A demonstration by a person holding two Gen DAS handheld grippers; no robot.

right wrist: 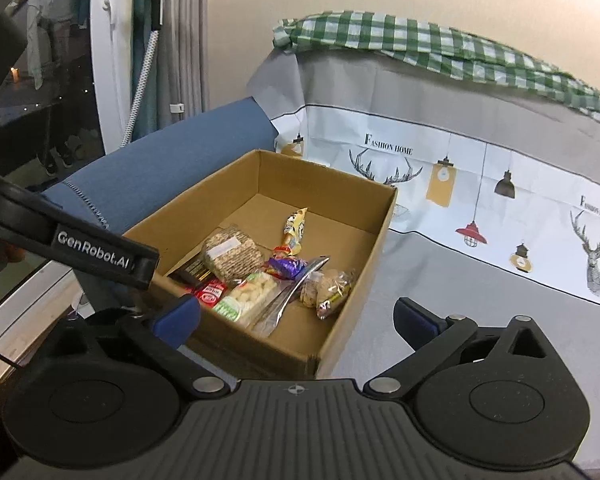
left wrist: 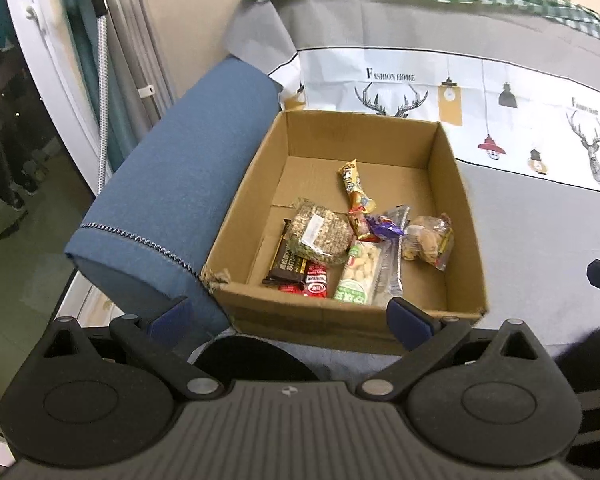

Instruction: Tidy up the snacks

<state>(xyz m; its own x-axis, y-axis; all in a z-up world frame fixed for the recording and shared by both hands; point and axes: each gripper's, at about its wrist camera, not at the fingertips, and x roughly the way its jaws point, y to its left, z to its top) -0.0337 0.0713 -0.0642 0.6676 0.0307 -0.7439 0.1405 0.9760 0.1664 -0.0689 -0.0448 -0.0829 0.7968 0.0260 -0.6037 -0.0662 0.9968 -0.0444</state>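
The snacks [left wrist: 352,248] lie in a pile in the near part of the brown box [left wrist: 452,184] (it sits by a blue cushion [left wrist: 172,184]). The left gripper [left wrist: 290,316] and right gripper [right wrist: 296,316] are both spread wide, grasping nothing.

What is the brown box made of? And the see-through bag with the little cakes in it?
The brown box looks like corrugated cardboard with a dull, matte finish: its near left corner is torn and frayed like paper. The see-through bag looks like thin clear plastic film: it is shiny and crinkled, and the snacks show through it. What those snacks are is hard to tell.
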